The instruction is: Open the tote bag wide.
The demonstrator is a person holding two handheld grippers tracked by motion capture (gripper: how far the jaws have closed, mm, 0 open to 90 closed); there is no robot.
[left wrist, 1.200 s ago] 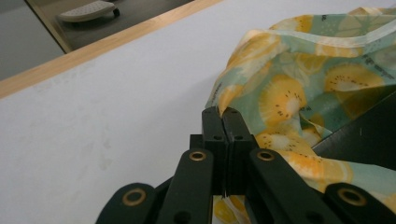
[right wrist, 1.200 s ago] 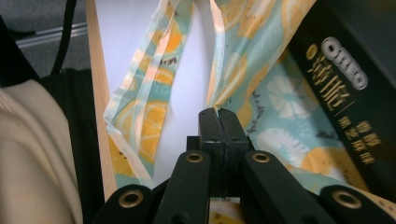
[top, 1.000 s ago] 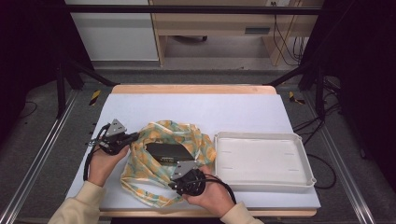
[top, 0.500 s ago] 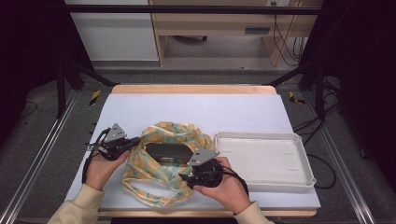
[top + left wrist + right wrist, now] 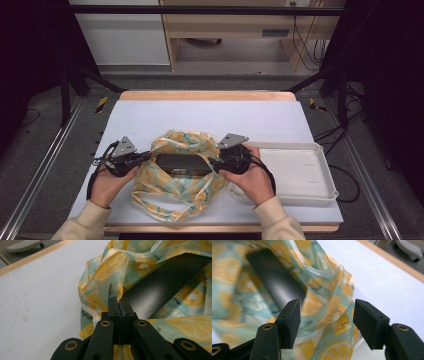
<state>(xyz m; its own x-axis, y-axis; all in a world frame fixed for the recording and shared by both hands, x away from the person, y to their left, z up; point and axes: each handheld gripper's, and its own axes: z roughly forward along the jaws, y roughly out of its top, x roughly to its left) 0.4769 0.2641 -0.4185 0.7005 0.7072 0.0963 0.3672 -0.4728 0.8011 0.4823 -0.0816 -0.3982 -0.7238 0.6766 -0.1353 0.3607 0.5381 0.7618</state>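
Fabric printed with lemon slices, a soft bag (image 5: 177, 182), lies crumpled near the front middle of the white table (image 5: 200, 117), with a flat black box (image 5: 182, 163) resting in its open mouth. The bag's folds cover the box's ends and lower edge, so its full outline cannot be made out, and a pale label on its face is too small to read.

At nine o'clock of the bag the left gripper (image 5: 145, 159) has its jaws pressed together; in the left gripper view (image 5: 119, 305) the pads meet on the bag's rim beside the corner of the box, though the cloth between them is hard to see.

At three o'clock the right gripper (image 5: 214, 165) faces the bag's other side. Its jaws have just been opening and stand apart in the right gripper view (image 5: 325, 312), with bag cloth bulging in the gap and neither pad pressing it. That view is blurred, and the box shows as a dark smear at eleven o'clock.

At three o'clock of the right hand sits a white tray (image 5: 320, 192), its near-left corner hidden behind the hand.
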